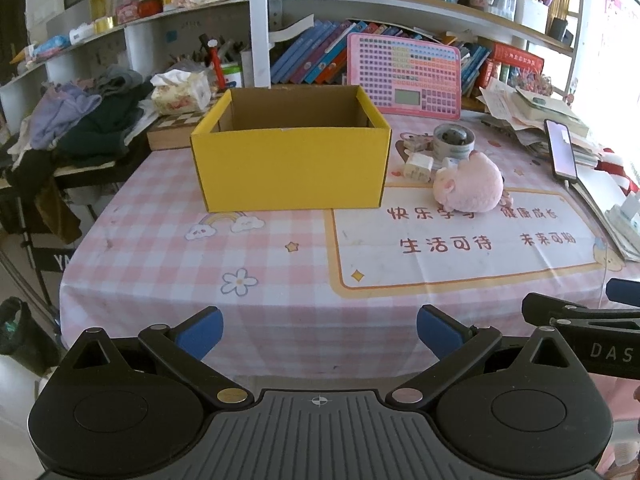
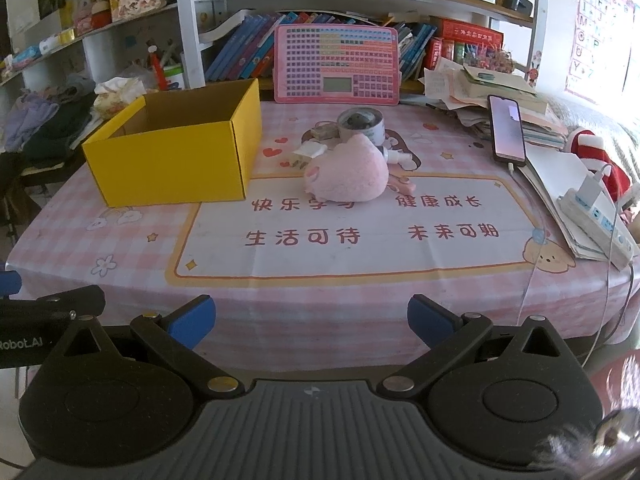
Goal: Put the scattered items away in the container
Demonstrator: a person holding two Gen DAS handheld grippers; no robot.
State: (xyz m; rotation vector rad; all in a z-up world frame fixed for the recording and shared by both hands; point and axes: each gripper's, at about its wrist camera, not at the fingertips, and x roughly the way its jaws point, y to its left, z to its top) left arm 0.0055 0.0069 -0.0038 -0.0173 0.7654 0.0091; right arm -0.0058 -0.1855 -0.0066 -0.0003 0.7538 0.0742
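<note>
A cluttered study corner is seen, with bookshelves behind a table spread with a pink checked tablecloth [image 2: 360, 288]. On the cloth, ahead of both grippers and well apart from them, an open yellow box [image 1: 294, 168] is set; no contents can be made out inside it from either view. From the left gripper [image 1: 320, 332] the box is found straight ahead, its long side turned square to the jaws; from the right gripper [image 2: 312, 320] it is found ahead and to the left. The scattered items are gathered just to the right of the box: a pink plush toy [image 2: 346, 172] is nearest, lying straight ahead of the right jaws and ahead-right of the left ones, its longer axis running roughly across the right gripper's line of approach. Behind it a tape roll [image 2: 360, 122] is placed, and beside it a small white charger block [image 1: 418, 166] and other small pieces that are too small to name. Both pairs of jaws are spread wide with nothing between their blue pads, and neither touches anything. The right gripper is judged the nearer and better aligned for the plush toy; a forward reach followed by a leftward carry to the box would seem to be called for.
</note>
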